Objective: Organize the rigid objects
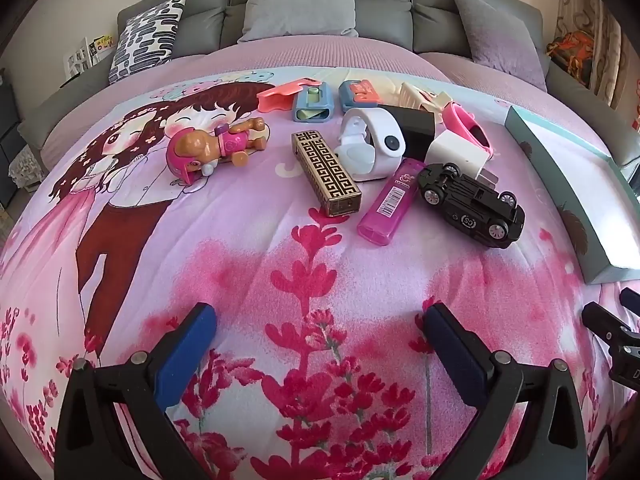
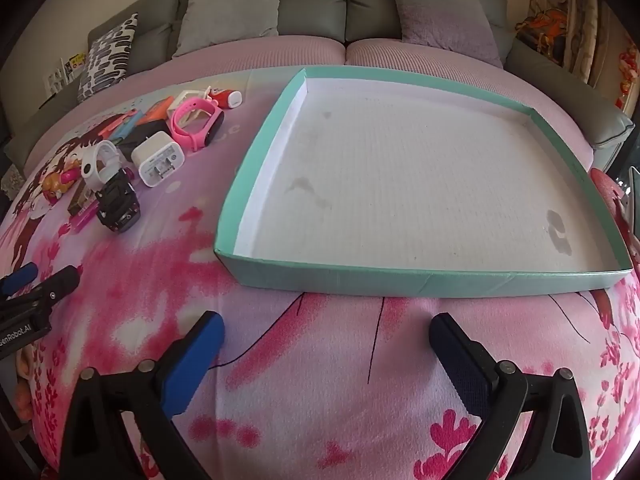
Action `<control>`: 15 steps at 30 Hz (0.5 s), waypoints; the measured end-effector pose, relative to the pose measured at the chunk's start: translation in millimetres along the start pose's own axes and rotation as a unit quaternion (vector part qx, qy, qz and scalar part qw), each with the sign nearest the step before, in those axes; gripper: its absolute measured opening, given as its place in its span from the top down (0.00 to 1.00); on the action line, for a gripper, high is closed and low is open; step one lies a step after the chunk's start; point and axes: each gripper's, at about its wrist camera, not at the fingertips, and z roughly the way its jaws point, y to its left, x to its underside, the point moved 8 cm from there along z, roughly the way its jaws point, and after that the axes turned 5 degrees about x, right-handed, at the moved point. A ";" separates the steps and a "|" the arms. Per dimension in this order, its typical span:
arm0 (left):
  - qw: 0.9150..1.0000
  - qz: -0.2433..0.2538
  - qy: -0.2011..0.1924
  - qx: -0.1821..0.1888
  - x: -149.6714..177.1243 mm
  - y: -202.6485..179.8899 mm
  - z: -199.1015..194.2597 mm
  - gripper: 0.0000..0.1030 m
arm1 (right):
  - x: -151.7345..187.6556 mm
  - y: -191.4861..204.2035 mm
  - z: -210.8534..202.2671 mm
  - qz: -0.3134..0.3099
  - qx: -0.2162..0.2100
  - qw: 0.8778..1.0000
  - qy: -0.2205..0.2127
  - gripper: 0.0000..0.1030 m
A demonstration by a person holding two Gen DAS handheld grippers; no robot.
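Note:
Small hard items lie scattered on a pink printed bedspread. In the left wrist view I see a toy dog [image 1: 218, 148], a patterned gold box [image 1: 326, 172], a white watch [image 1: 372, 146], a pink lighter [image 1: 390, 202] and an upturned black toy car [image 1: 472, 204]. My left gripper [image 1: 320, 326] hovers open in front of them, nothing between its fingers. A shallow teal box lid [image 2: 420, 278] with a white inside lies empty in the right wrist view. My right gripper [image 2: 326, 332] stands open just before its near wall. A white charger [image 2: 158, 160] and pink watch [image 2: 196, 124] lie left of the lid.
A grey sofa back [image 1: 320, 12] with grey pillows [image 1: 300, 0] and a patterned cushion [image 1: 148, 36] runs behind the bedspread. More small cases, salmon [image 1: 280, 96] and blue [image 1: 312, 102], sit at the far side of the pile. The teal lid's corner [image 1: 576, 200] borders the items on the right.

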 end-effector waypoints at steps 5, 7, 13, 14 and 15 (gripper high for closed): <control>1.000 0.002 0.002 -0.004 0.2 -0.1 0.0 0.00 | -0.3 0.1 -0.1 0.001 -0.001 1.000 -0.002 0.00; 1.000 0.003 0.002 -0.005 0.2 -0.6 -0.1 0.00 | -0.3 0.1 -0.1 0.001 -0.001 1.000 -0.002 0.00; 1.000 0.000 0.003 -0.005 -1.6 -0.7 2.0 0.00 | -0.6 0.8 -0.1 0.000 0.000 1.000 -0.001 0.00; 1.000 -0.002 0.004 -0.004 -2.7 -0.8 3.6 0.00 | -0.5 0.9 -0.1 0.000 0.000 1.000 -0.001 0.00; 1.000 -0.003 0.004 -0.003 -2.4 -0.4 3.7 0.00 | -0.6 0.6 0.0 0.000 -0.001 1.000 -0.001 0.00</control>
